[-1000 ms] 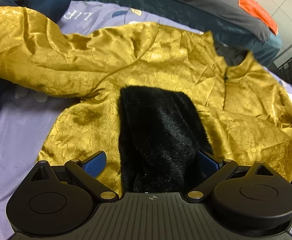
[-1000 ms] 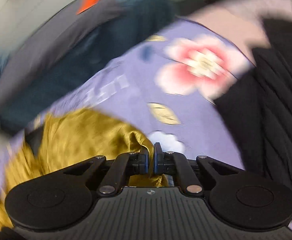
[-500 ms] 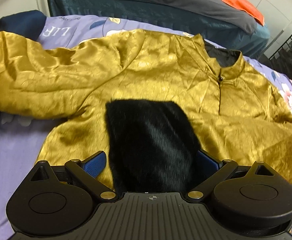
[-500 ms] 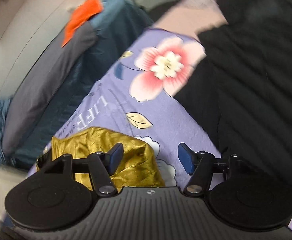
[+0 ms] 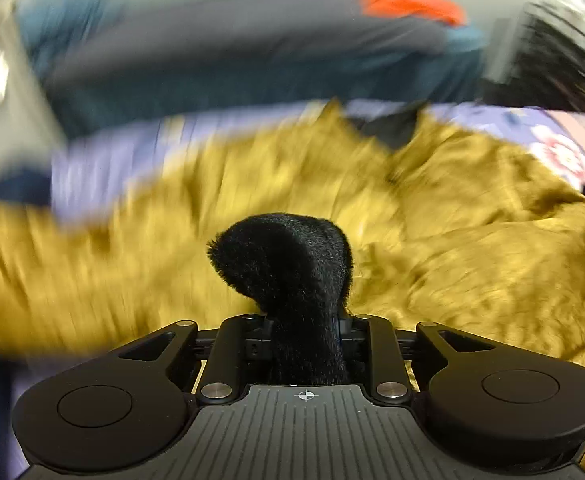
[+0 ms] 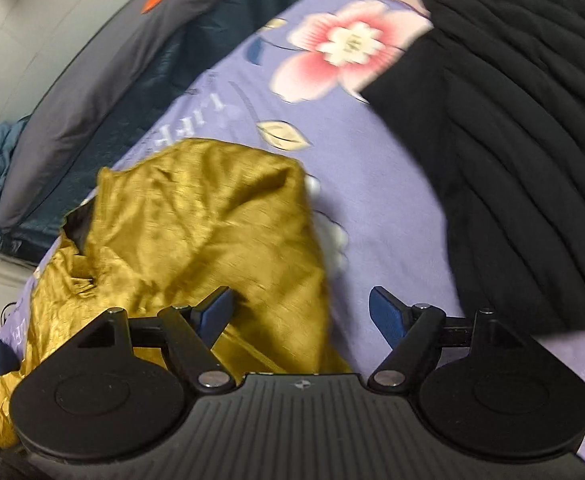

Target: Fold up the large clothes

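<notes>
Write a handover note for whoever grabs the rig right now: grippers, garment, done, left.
Left gripper: jaws closing, pads pressed on the black fur lining of the gold jacket; that view is heavily blurred.
Right gripper: jaws opening, holding nothing; the jacket's gold fabric lies loose under and ahead of its left finger.
Jacket: spread front-up on the purple floral sheet, a black ribbed garment off to the right.
Done: hem corner with the lining in hand.
Left: probably all the folding; no finished fold visible.
</notes>
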